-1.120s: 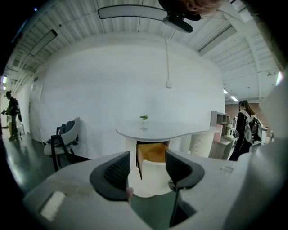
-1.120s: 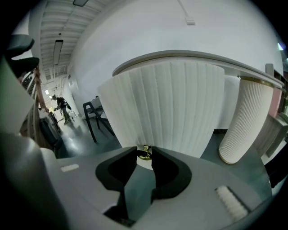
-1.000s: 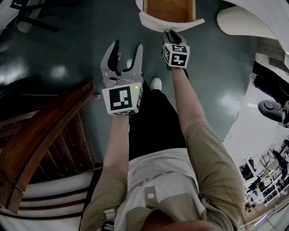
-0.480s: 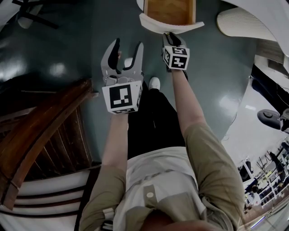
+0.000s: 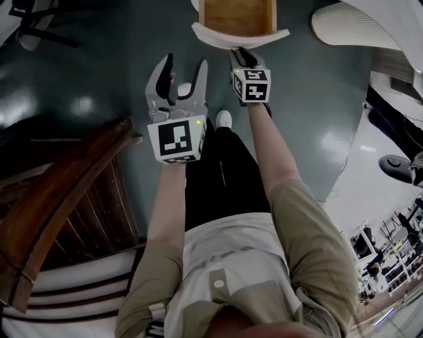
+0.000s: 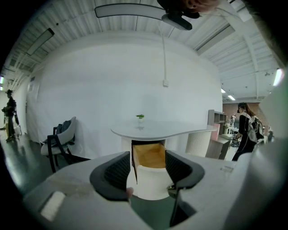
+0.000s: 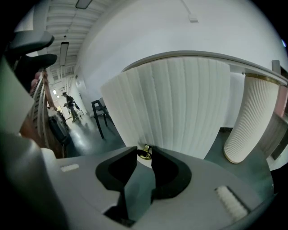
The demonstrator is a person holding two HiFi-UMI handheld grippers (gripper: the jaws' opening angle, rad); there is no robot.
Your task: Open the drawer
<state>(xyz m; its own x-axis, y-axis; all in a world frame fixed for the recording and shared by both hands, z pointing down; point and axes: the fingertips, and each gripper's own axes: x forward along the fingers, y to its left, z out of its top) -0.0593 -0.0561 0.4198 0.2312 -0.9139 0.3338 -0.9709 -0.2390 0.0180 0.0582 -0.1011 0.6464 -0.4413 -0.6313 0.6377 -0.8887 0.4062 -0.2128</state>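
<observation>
- My right gripper [image 7: 143,157] is clenched on the small brass knob [image 7: 145,151] at lower centre of its own view, with 1 dark pad on each side of it.
- The knob sits on the white curved front [image 7: 180,103] of the drawer [image 5: 238,16], which fills the middle of that view.
- In the head view the drawer stands pulled out at top centre. Its wooden inside shows, and my right gripper [image 5: 242,54] touches its front edge.
- My left gripper [image 5: 186,66] hangs just left of the right one, over the dark floor [image 5: 310,112]. Its 2 jaws are spread and grasp nothing.
- In the left gripper view the open drawer [image 6: 150,155] shows through the gap, well beyond the pads.
- Above the drawer there, a white tabletop [image 6: 180,130] carries a small potted plant [image 6: 140,117].
- A white ribbed column [image 7: 252,121] stands near the drawer, at the right of the right gripper view.
- A chair [image 6: 60,139] stands at the left of the left gripper view, and a person [image 6: 246,130] at its right edge.
- A wooden staircase [image 5: 66,191] crowds the lower left of the head view, beside my left arm.
- 1 white shoe [image 5: 225,120] shows between my arms.
</observation>
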